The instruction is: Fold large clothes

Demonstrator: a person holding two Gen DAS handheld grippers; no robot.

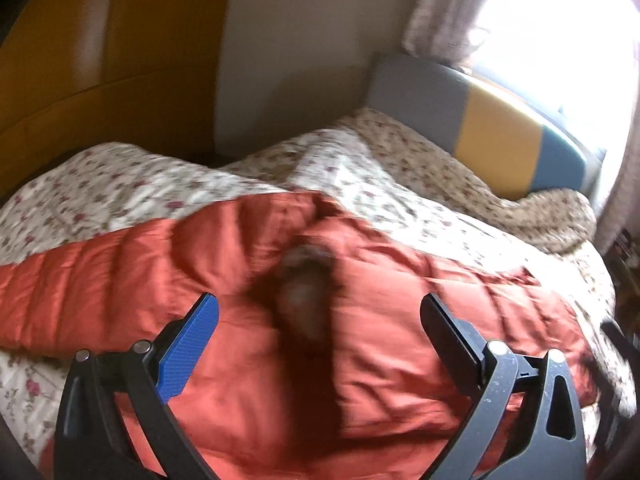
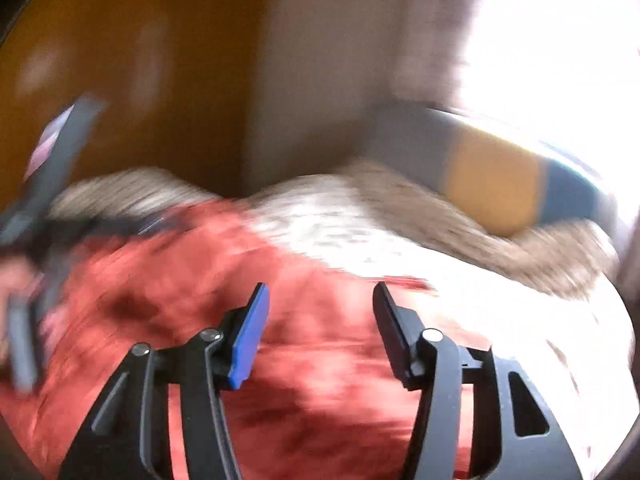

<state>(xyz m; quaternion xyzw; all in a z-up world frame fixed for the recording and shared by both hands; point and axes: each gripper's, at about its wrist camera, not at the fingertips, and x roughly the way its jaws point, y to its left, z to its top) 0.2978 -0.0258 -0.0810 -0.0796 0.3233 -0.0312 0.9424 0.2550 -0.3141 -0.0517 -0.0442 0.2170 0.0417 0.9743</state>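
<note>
Jacket [image 1: 224, 280]: orange-red padded jacket, lies flat on the bed, spread under and ahead of both grippers.
Jacket long axis: in left wrist view it runs approx. left-right across the bedspread, tilted a bit; left end reaches further left than the gripper's blue pad, right end goes past the black finger.
Jacket fold: a ridge of cloth stands up in the middle, ahead of the left gripper, w/ a dark furry patch [image 1: 304, 300] on it (prob. fur trim, too blurred to be sure).
Jacket in right view [image 2: 208, 292]: very blurred; lies below and to the left of the right gripper, its far right edge ends just beyond the black finger.
Left gripper [image 1: 320, 312]: jaws wide apart, nothing between the pads, hangs above the jacket w/o touching.
Right gripper [image 2: 320, 300]: jaws apart approx. halfway, nothing between them; cloth is below, not pinched.
Other gripper seen: in right view the left tool shows as a grey blur at far left.
Bedspread [image 1: 120, 184]: floral, cream, under the jacket, wrinkled beyond it.
Headboard [image 1: 492, 132]: grey, yellow and blue panels, ahead and to the right of both tools.
Wardrobe [image 1: 120, 60]: orange-brown, ahead-left.
Window [image 1: 560, 40]: bright, upper right, curtain beside it.
</note>
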